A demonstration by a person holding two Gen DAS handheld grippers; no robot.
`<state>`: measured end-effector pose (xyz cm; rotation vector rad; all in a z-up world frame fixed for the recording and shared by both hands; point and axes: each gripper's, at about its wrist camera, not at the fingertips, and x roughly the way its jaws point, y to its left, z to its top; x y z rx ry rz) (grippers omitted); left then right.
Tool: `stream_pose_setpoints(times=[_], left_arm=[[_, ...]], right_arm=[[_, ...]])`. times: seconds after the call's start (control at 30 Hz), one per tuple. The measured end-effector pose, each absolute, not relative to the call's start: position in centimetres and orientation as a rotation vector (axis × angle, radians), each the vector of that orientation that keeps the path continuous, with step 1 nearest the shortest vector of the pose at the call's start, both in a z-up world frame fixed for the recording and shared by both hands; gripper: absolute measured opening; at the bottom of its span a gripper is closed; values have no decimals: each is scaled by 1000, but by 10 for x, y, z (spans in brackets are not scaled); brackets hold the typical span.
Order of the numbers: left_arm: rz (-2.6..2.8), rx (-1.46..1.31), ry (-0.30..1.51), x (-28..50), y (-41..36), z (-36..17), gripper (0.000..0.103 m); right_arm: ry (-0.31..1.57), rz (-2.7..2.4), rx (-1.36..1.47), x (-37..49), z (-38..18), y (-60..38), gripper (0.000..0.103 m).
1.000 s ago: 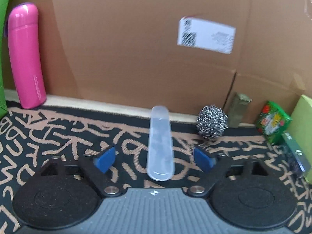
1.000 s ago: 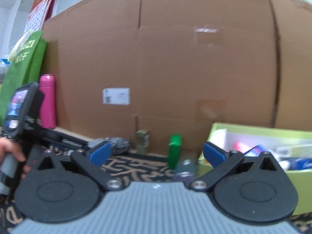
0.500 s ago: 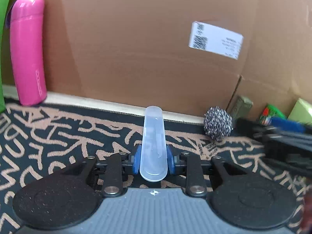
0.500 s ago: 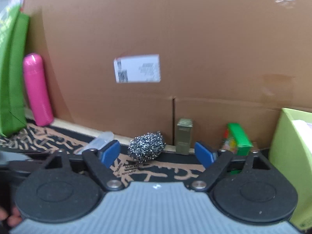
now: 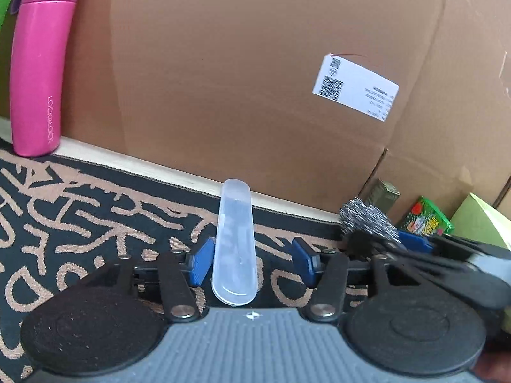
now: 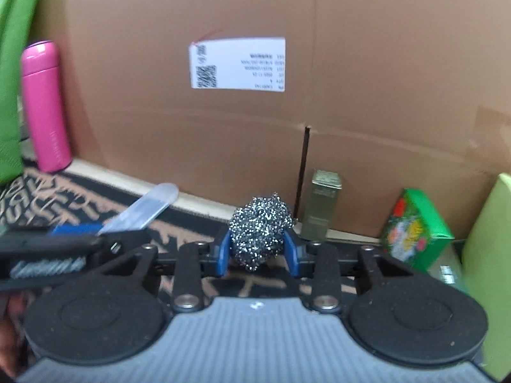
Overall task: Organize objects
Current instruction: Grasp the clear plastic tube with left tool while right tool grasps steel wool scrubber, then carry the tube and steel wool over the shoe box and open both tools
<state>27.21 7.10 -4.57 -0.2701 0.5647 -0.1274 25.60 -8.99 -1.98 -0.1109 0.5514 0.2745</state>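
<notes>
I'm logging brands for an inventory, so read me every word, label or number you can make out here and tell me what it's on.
"LOCK&LOCK": printed lengthwise down the pink bottle.
White shipping label on the cardboard box: QR codes and lines of print, upside down and too small to read.
Green packet: colourful print with yellow characters, too blurred to read.
Olive-gold small box: faint print on its top, unreadable.

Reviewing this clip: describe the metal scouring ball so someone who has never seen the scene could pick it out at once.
Start at the big cardboard wall with the white shipping label. Below that label, on the black patterned mat, the steel wool ball sits between the closing blue pads of the right claw. It is the only tangled, glittery silver lump: the gold box beside it is smooth and upright.
</notes>
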Motion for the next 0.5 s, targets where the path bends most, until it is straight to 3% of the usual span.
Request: stream_pose_setpoints(times=[0.03,0.1,0.5], left_arm=[[-135,-271,566,274,73,-47,34],[-165,-294,575,275,78,-49,30],[-285,-186,598,261,39,-46,33]], right_arm=[[551,292,-109,250,-18,-94,34],[556,316,-108,234,-18,-104,34],[569,351,-119,166,-14,-156,37]])
